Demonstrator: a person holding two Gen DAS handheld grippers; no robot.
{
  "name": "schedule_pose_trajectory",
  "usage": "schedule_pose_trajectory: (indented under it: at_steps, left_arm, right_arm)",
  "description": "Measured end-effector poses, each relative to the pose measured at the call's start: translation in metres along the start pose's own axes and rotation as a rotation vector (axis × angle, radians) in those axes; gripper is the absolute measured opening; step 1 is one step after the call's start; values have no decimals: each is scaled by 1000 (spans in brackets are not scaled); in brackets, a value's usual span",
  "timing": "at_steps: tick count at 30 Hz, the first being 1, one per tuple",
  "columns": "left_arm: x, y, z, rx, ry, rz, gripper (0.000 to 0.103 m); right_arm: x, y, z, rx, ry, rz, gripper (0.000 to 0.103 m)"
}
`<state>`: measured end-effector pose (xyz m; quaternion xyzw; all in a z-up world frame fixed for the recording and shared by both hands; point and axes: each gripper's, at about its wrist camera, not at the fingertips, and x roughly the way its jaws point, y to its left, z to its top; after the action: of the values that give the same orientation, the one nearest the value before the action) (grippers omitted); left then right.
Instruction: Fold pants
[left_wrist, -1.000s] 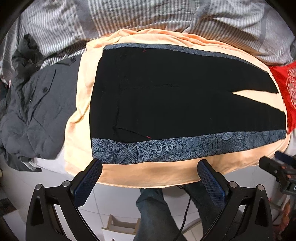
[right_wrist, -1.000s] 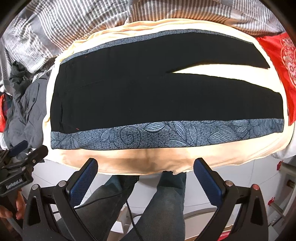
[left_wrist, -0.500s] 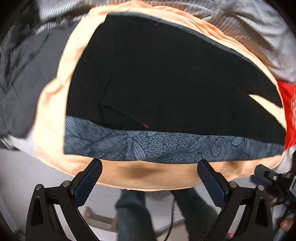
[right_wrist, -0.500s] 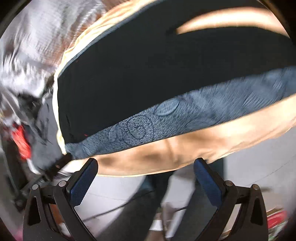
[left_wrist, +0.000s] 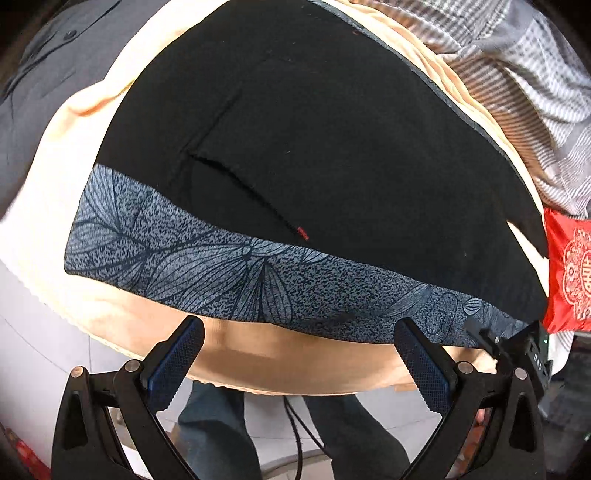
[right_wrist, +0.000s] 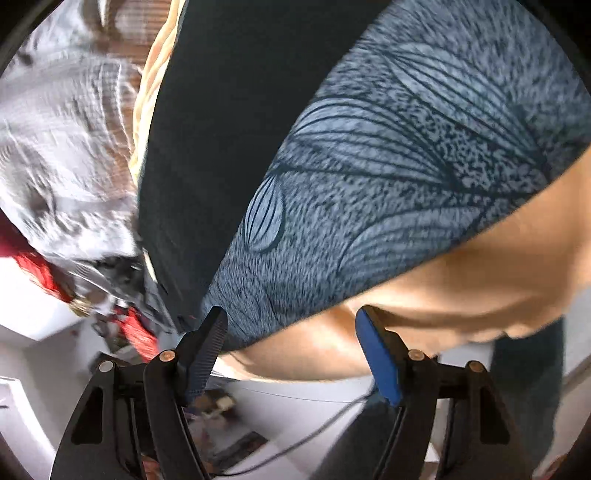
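The pants lie spread flat on a peach cloth in front of me, black, with a grey-blue leaf-print band along the edge nearest me. In the left view a slanted pocket slit with a small red tag sits just above that band, and the two legs part far off to the right.

My left hand-held gripper hangs over the near edge of the cloth, its fingers wide apart with nothing between them; their tips lie just short of the printed band. My right hand-held gripper is tilted and close to the pants, and its jaws are closing. The band's corner and the peach cloth show between the fingers, but the pads do not press on either. That view is blurred toward the left.

A grey shirt lies past the cloth at the upper left, grey striped bedding beyond it at the upper right, and a red patterned cloth at the right edge. My legs in dark jeans show below, over a light floor.
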<state>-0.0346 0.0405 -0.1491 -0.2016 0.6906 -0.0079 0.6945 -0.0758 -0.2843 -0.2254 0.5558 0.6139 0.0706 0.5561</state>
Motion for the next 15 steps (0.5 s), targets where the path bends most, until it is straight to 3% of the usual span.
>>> schedule_pose_trajectory:
  at_steps: [5, 7, 8, 9, 15]
  left_arm:
    - [0, 9, -1, -27, -18, -40, 103]
    - [-3, 12, -2, -42, -32, -57, 103]
    - [-4, 13, -2, -59, -40, -65, 103]
    - [-6, 17, -3, -70, -49, -69, 103]
    - [-14, 36, -10, -229, -127, -125, 103]
  right_arm:
    - [4, 2, 10, 54, -21, 142, 63]
    - [7, 7, 14, 67, 4, 170, 39]
    - [7, 10, 16, 74, 20, 179, 18]
    - [9, 15, 16, 81, 28, 181, 9]
    - [0, 45, 22, 27, 121, 220, 8]
